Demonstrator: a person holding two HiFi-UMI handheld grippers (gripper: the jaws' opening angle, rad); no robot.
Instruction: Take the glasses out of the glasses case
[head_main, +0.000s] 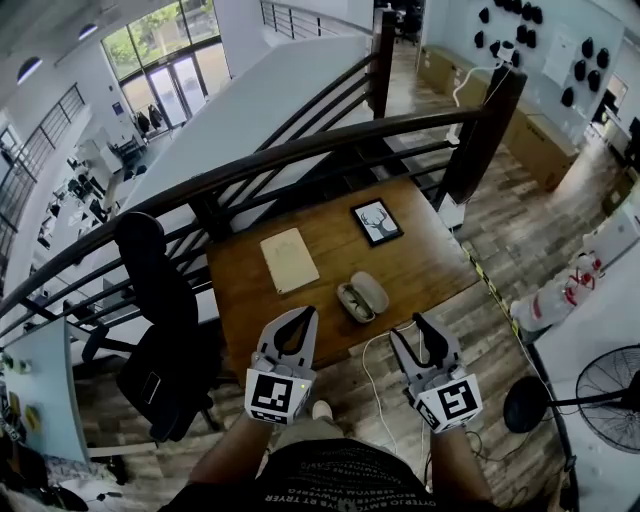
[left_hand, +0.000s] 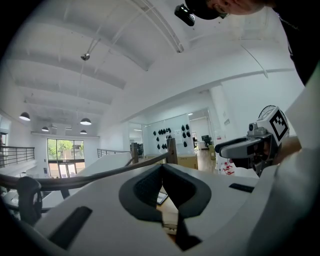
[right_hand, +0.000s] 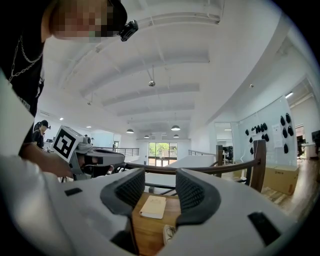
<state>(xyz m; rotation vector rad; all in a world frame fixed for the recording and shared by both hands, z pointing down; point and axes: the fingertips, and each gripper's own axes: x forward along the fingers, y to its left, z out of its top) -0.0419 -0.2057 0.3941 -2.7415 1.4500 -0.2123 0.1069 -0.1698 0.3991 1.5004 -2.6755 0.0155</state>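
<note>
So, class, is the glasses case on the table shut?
No, the glasses case lies open on the table, with the glasses visible inside.

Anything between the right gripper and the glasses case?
Nothing visible. The open case lies on bare table ahead of the right gripper, whose jaws stand apart. The notebook is off to the left and the frame is beyond the case. A white cable hangs by the near edge.

Bright, even daylight floods in from the tall glass windows at the far left, helped by round white ceiling lamps. Shadows are faint; fisheye edges bend and darken.
</note>
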